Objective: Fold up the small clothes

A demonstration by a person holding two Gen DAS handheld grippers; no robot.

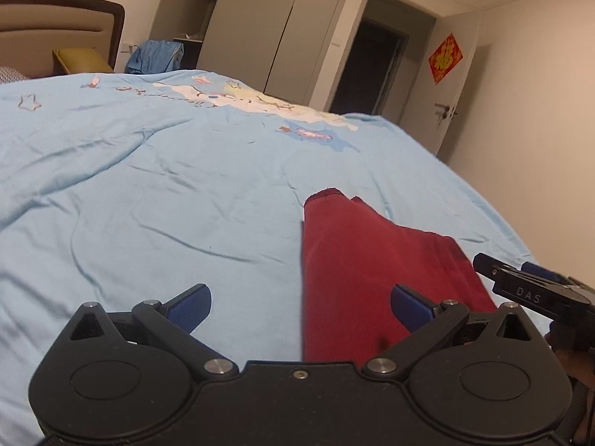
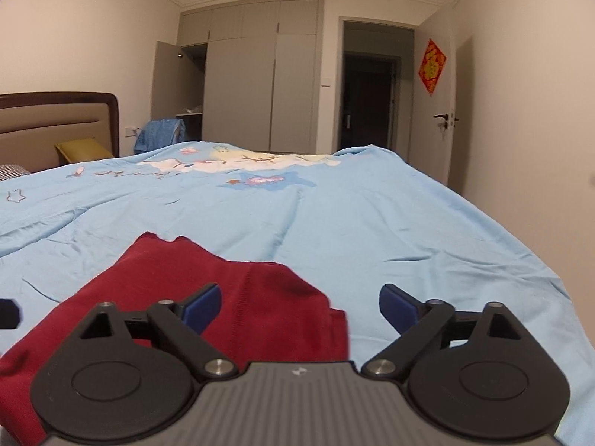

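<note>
Both the left gripper [image 1: 300, 310] and right gripper [image 2: 300, 308] hover with jaws spread wide, holding nothing, over the near edge of the dark red knit garment [image 1: 372, 267] lying partly folded on the light blue printed bedcover [image 1: 148, 186]. This looks like the pause between folds. Next, each should probably pinch a near corner and carry it forward.

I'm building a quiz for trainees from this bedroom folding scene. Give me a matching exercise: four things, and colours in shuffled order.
Things:
1. garment
2. bedcover
3. door ornament
4. pillow

Colours:
A. light blue
B. mustard yellow
C. dark red
D. red and gold

Pairs: 1-C, 2-A, 3-D, 4-B
</note>
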